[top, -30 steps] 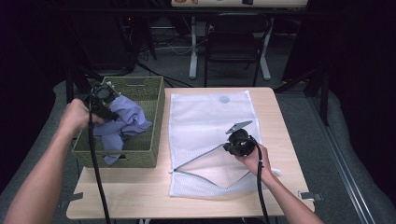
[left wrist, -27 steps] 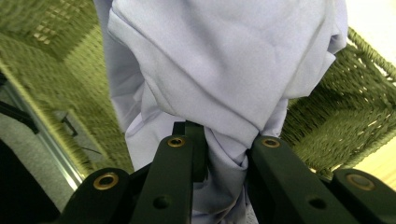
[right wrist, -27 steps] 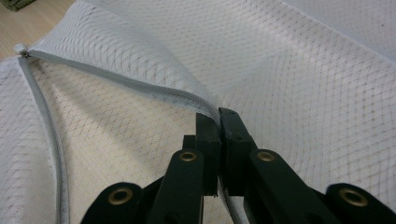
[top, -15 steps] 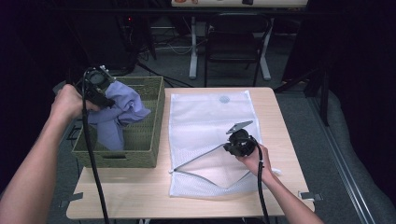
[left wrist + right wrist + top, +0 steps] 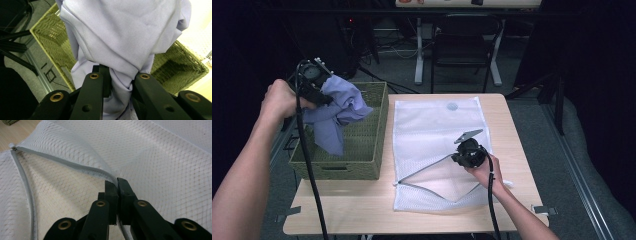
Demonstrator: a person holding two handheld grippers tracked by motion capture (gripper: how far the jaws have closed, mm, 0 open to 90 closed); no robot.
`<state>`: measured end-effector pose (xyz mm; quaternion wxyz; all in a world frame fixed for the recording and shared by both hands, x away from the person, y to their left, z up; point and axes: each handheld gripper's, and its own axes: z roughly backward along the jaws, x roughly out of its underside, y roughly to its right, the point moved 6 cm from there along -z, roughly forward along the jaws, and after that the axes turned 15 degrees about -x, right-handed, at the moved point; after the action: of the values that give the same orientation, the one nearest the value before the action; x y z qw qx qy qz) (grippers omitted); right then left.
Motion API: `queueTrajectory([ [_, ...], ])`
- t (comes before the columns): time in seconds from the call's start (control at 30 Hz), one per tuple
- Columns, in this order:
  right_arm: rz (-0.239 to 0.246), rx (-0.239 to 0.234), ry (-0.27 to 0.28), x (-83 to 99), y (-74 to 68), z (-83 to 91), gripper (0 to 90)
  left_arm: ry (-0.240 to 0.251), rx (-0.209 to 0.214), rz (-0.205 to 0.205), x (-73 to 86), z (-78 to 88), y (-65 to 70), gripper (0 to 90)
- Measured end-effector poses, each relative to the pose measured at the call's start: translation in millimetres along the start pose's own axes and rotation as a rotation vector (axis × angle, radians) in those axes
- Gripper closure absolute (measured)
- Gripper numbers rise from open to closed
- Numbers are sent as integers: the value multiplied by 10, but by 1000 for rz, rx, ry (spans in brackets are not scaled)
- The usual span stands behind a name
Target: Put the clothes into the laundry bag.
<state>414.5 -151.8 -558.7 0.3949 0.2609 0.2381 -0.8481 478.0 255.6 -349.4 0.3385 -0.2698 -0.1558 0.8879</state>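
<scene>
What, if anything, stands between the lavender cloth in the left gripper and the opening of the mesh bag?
Nothing visible blocks it. The lavender cloth hangs above the wicker basket, whose right wall lies below the route. The right gripper holds the mesh bag open by its zipper edge.

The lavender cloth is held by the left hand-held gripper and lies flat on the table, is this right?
Not quite. The left hand-held gripper does hold the lavender cloth, but the cloth hangs in the air over the woven basket, as the high view shows.

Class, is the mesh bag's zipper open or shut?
Open: the right tool lifts the mesh bag by its zipper edge, showing a gap.
</scene>
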Motion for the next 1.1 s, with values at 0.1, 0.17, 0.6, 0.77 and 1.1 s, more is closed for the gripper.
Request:
queueTrajectory([
  [0.1,-5,-2,1,3,-1,1,878,10,-5,1,-32,47,0,830],
  [0.17,-4,-4,1,2,-2,2,878,17,-3,-1,-53,66,12,830],
  [0.6,-3,-2,-4,7,7,1,878,56,-11,-17,-206,226,61,830],
  [0.77,-11,-2,-5,9,-2,3,878,68,-5,-37,-274,273,104,830],
  [1.1,3,-2,-6,6,1,0,878,97,-1,-62,-442,427,161,830],
])
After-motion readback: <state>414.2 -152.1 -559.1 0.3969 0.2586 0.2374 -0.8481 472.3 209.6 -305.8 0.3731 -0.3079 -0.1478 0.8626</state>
